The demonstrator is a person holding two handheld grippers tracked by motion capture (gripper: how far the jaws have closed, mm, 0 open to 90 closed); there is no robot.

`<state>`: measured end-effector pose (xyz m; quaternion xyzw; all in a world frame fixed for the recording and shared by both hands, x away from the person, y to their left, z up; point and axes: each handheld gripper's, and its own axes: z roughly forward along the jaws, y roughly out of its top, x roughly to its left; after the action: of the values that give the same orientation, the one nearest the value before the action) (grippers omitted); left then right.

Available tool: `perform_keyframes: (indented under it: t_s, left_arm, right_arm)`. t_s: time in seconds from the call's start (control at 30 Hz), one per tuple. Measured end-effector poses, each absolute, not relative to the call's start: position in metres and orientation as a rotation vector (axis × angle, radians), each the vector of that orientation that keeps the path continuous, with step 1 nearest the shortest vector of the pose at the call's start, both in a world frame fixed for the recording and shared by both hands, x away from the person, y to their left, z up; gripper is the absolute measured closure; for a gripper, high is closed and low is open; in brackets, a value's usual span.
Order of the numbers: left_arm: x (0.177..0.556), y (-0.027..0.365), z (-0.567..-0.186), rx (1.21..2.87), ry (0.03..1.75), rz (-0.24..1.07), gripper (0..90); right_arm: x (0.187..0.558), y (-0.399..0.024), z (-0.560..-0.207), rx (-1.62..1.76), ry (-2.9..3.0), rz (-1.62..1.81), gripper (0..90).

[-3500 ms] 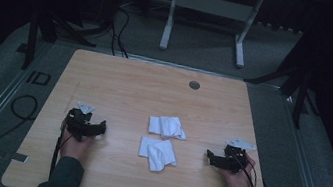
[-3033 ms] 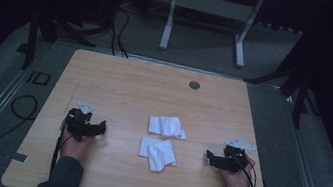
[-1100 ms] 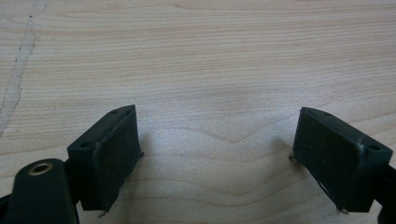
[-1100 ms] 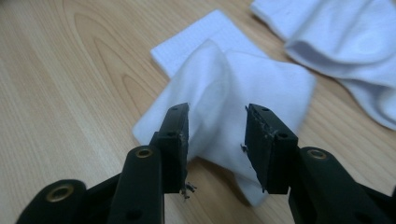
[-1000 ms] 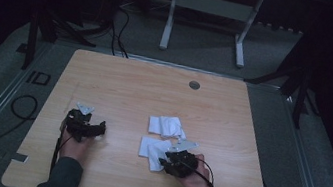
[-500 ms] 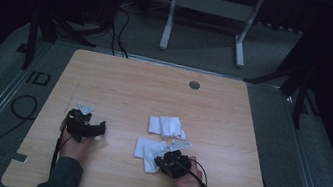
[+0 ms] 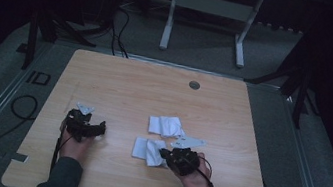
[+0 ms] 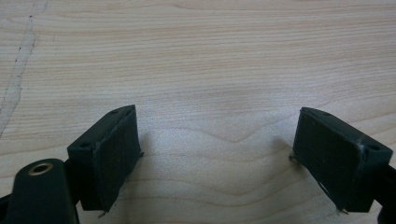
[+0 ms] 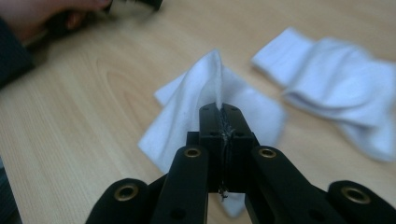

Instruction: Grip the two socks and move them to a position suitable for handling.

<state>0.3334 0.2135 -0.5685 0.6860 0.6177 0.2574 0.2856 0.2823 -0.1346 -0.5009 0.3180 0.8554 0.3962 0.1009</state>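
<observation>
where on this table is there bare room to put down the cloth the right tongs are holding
The far half of the table is bare wood, bordered by the small round grommet and the far cloth. The strip right of the right tongs is free too. It is crowded mid-table, where the held cloth lies close to the far one. The left tongs take the near left.

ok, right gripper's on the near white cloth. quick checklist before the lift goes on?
1. Right gripper shut on the near cloth: ok, jaws pinch a raised fold.
2. Grip depth: cannot tell how much fabric sits between the pads.
3. Far cloth apart from the held one: cannot tell, edges lie very close in the high view.
4. Left gripper out of the way: ok, open over bare table, off to the side.
5. Cable clear of the cloth: ok, it trails back over the hand.
</observation>
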Motion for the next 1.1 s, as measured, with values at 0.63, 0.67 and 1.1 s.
perform_keyframes:
  t_s: [0.63, 0.67, 1.1]
  left_arm:
    - [0.333, 0.213, -0.568, 1.834, 1.652, 0.688, 14.4]
    - [0.333, 0.213, -0.568, 1.834, 1.652, 0.688, 14.5]
    - [0.333, 0.214, -0.568, 1.835, 1.651, 0.689, 14.5]
  right_arm:
    - [0.304, -0.232, -0.496, 1.151, 2.375, 0.994, 88.1]
    - [0.304, -0.232, -0.496, 1.151, 2.375, 0.994, 88.1]
    - [0.32, -0.249, -0.51, 1.162, 2.306, 0.724, 79.1]
